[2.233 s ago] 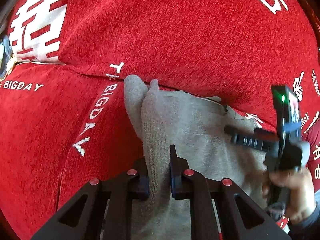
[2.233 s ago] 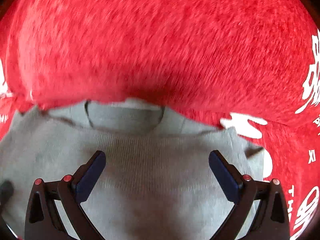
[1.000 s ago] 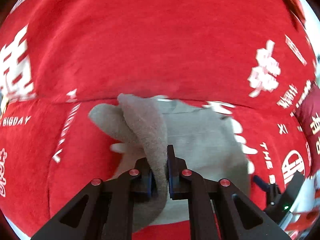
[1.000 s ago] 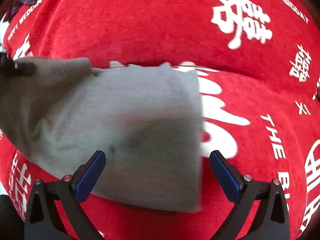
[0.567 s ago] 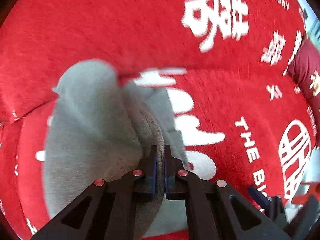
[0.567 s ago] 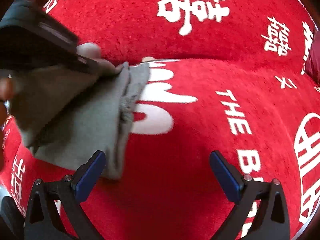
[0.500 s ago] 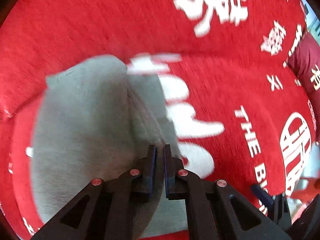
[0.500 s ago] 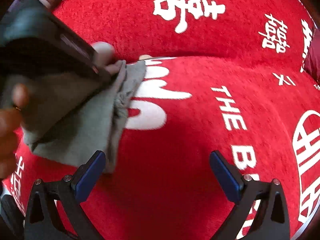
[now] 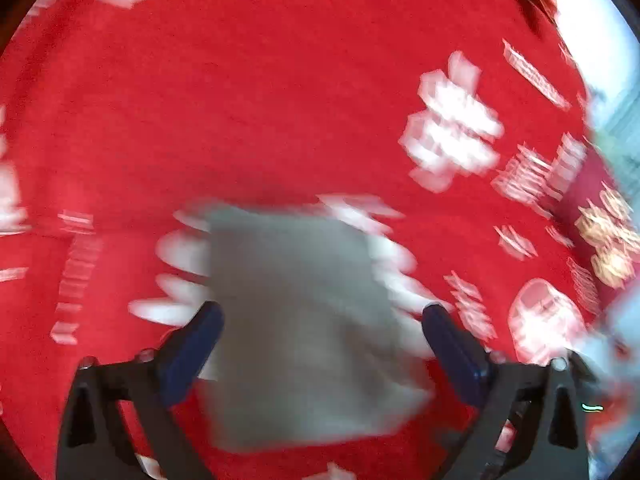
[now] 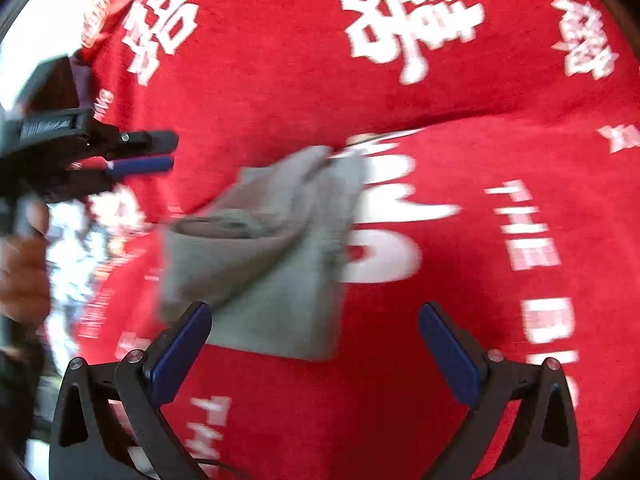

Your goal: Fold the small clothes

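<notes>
Grey knit garment (image 10: 276, 256) lies folded, slightly rumpled, on red printed blanket (image 10: 460, 80), no longer pinched as half second earlier
Left gripper (image 9: 320, 344) jaws just opening, now spread wide, nothing between pads, garment below
Right gripper (image 10: 316, 344) wide apart, empty, near garment edge
Judgement: fold delivered, garment released; next likely tidy or set aside

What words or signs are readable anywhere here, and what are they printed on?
"THE", in white on the red cloth, right wrist view, at.
"BI", cut off at the picture's edge, below it on the same cloth.
"TH", partly hidden, near the bottom between the tongs.
Large white Chinese-style characters along the top of the cloth: clear, though I cannot say what they mean.
Small label on the left tongs: too blurred.
Left wrist view: all print blurred.
The grey garment bears none.
</notes>
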### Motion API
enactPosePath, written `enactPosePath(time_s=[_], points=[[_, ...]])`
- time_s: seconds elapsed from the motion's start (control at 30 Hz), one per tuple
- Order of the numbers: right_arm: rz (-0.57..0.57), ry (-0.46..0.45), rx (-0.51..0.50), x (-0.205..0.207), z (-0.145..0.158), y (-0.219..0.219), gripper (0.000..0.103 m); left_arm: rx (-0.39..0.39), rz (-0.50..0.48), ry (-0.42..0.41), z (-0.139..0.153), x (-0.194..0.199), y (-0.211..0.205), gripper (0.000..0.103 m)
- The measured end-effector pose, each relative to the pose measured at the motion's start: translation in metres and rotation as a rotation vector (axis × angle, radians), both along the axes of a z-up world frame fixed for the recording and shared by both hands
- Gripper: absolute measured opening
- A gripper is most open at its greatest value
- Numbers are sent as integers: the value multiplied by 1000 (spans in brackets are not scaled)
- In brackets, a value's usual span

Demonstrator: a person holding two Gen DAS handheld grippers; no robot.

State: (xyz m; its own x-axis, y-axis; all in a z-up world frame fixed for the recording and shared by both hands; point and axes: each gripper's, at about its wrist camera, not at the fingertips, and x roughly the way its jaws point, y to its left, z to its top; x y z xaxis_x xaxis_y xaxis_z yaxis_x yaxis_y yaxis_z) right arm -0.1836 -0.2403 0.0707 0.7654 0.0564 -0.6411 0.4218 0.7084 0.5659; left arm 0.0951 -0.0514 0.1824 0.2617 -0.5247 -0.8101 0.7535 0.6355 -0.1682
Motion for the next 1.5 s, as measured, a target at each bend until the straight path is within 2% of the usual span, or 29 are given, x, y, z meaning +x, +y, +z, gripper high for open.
enactPosePath(time_s=[0.03, 0.1, 0.17, 0.27, 0.33, 0.43, 0.47, 0.5, 0.53, 0.57, 0.63, 0.73, 0.83, 0.87, 0.9, 0.97, 1.03, 1.1, 1.17, 1.23, 1.27, 1.3, 1.33, 1.37, 1.5], points=[[13, -19, 30, 4, 1, 2, 103, 50, 37, -75, -7, 2, 9, 101], [23, -24, 58, 18, 3, 10, 103, 153, 40, -89, -30, 9, 22, 101], [0, -6, -36, 28, 14, 22, 103, 219, 56, -82, -54, 10, 35, 101], [47, -54, -141, 42, 36, 37, 103, 259, 49, -107, -73, 6, 48, 101], [74, -53, -190, 55, 47, 42, 103, 259, 62, -99, -84, 7, 53, 101], [109, -37, -171, 82, 46, 38, 103, 229, 128, -32, -98, 19, 67, 101], [143, -18, -128, 93, 38, 36, 95, 209, 153, 8, -100, 24, 73, 101], [191, 27, -97, 105, 27, 34, 61, 190, 175, 45, -103, 26, 79, 101], [199, 85, -89, 111, 17, 33, 33, 179, 188, 68, -105, 28, 85, 101], [177, 161, -49, 113, 0, 27, 13, 172, 187, 85, -107, 28, 89, 101], [147, 149, 42, 94, -16, 18, 13, 158, 165, 85, -104, 21, 96, 101], [102, 69, 34, 61, -10, 18, 13, 134, 121, 79, -105, 11, 97, 101], [59, 30, 74, 53, -10, 13, 21, 176, 109, 61, -116, 8, 88, 101], [64, 39, 88, 58, -10, 13, 37, 170, 112, 68, -117, 9, 88, 101], [74, 41, 85, 62, -6, 13, 62, 157, 128, 83, -116, 10, 90, 101], [74, 18, 16, 67, 8, 18, 80, 119, 149, 74, -108, 11, 94, 101], [78, 26, -34, 76, 18, 19, 80, 85, 163, 46, -104, 11, 98, 101], [64, 107, 17, 97, 9, 8, 81, 97, 143, 80, -109, 13, 96, 101], [79, 142, 146, 116, -11, -5, 81, 93, 139, 117, -116, 15, 97, 101], [79, 120, 269, 127, -29, -15, 79, 74, 143, 141, -119, 16, 100, 101], [59, 114, 298, 130, -37, -21, 60, 72, 146, 152, -120, 16, 100, 101], [41, 114, 295, 131, -41, -26, 19, 74, 151, 167, -123, 17, 101, 101], [43, 99, 300, 128, -42, -29, 14, 69, 150, 188, -123, 18, 102, 101], [44, 60, 306, 123, -40, -30, 14, 62, 147, 204, -123, 19, 102, 101], [52, -56, 168, 97, -5, -18, 14, 13, 121, 188, -113, 11, 100, 101]])
